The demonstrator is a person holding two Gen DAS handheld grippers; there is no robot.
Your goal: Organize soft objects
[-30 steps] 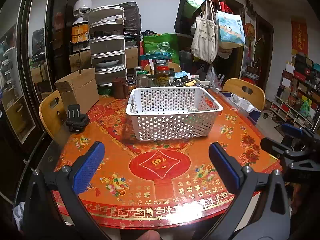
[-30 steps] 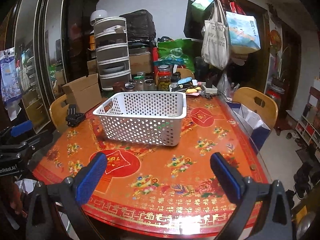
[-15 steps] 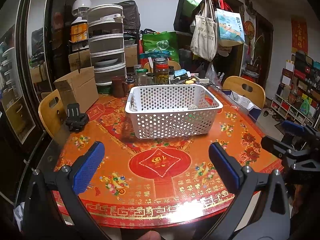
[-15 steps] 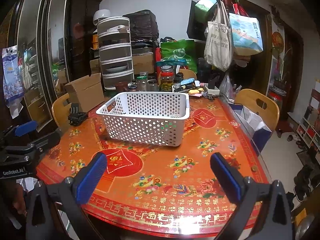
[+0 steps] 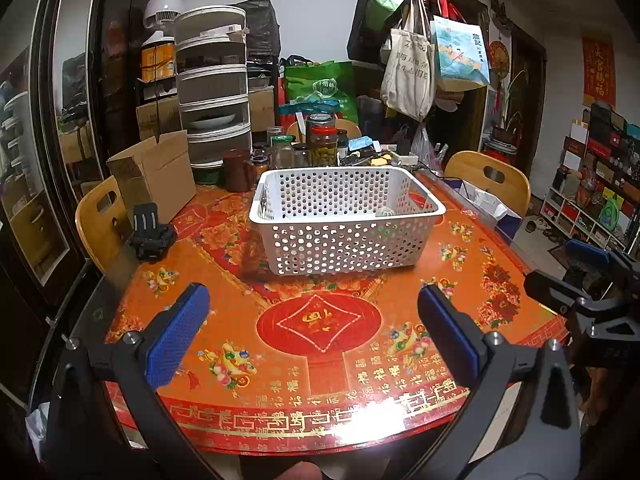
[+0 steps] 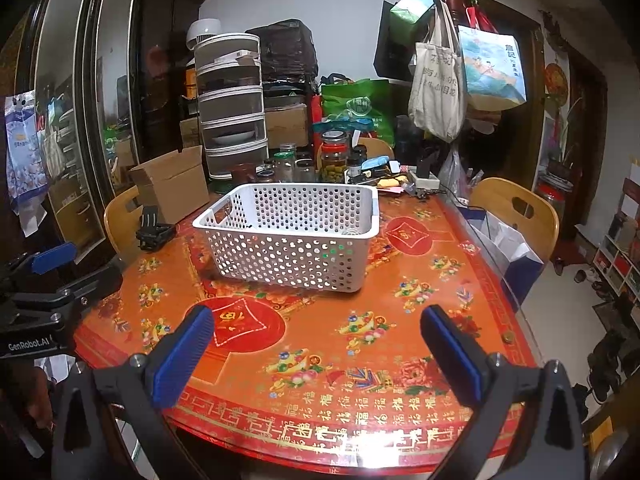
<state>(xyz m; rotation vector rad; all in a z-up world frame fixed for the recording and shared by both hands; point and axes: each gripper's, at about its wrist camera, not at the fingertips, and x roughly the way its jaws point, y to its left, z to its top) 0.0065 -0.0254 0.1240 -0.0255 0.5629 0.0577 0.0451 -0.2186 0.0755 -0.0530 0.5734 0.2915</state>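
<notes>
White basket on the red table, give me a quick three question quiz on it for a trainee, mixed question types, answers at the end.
1. True or false: the left hand-held gripper is shut on a soft object.
2. Multiple choice: where does the white basket sit? A) on a chair B) on the red patterned table C) inside the cardboard box
3. Fill in: the basket's walls are full of round ____.

Key
1. False: its jaws stand wide apart with nothing between them, as do those of the right hand-held gripper.
2. B.
3. Holes. A small round object shows inside near the right wall; what it is cannot be told.
</notes>
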